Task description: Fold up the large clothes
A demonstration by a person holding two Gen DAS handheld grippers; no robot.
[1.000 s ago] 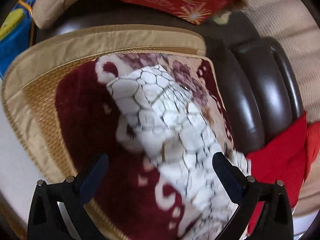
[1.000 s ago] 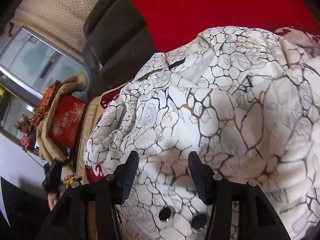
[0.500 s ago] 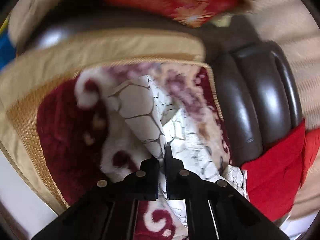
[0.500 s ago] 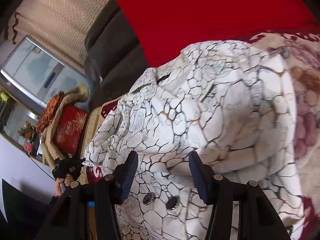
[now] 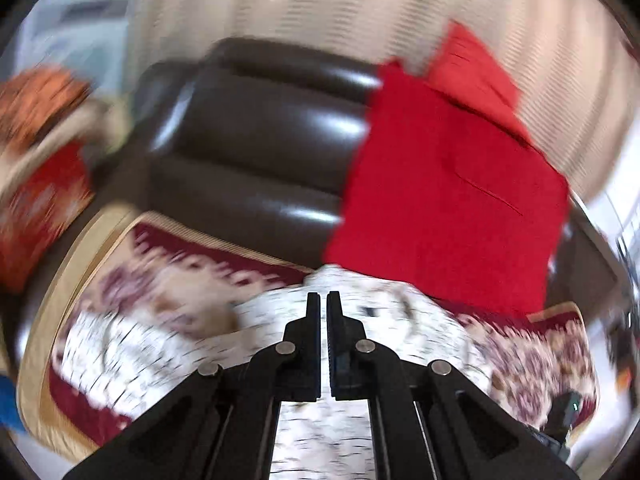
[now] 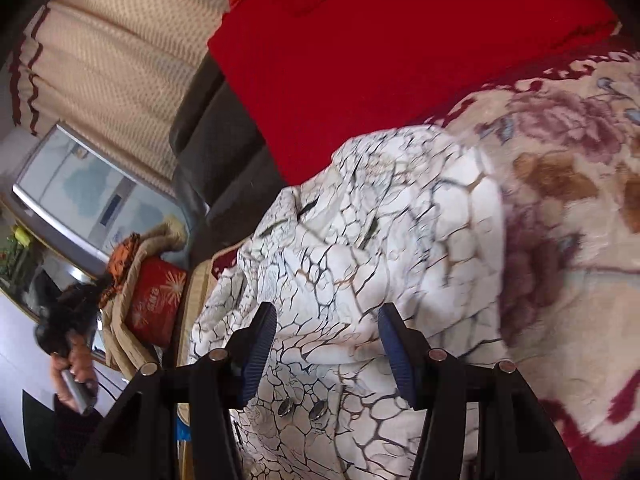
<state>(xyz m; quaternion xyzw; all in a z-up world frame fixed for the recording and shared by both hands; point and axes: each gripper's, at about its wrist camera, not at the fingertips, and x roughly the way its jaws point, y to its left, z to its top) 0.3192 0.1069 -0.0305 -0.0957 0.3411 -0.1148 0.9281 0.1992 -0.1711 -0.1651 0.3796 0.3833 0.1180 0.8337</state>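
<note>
A big dark brown sofa (image 5: 256, 148) fills the back of the left wrist view, with a red cloth (image 5: 444, 200) hanging over its right side. On the seat lies a flowery red and cream blanket (image 6: 568, 208). On the blanket lies the white coat with dark crack lines (image 6: 360, 248), all bunched up. It is the thing to fold.

The left wrist view is very blurry. It shows the whole sofa back and striped curtains (image 5: 320, 4) behind it. The right wrist view is sharper and closer. Only there can you see two round metal snaps (image 6: 300, 410) on the coat, a window (image 6: 80, 196), a red cushion (image 6: 158, 300) with a gold starburst and writing too small to read, and a person's hand (image 6: 74, 376) at the far left holding a dark thing.

The left gripper (image 5: 324, 300) is closed tight, with its two black fingers almost touching. I cannot tell if any cloth is pinched between them.

The right gripper (image 6: 326, 332) is about half open. Its blue pads (image 6: 260, 344) sit either side of a hump of coat, and I cannot tell if they squeeze it.
</note>
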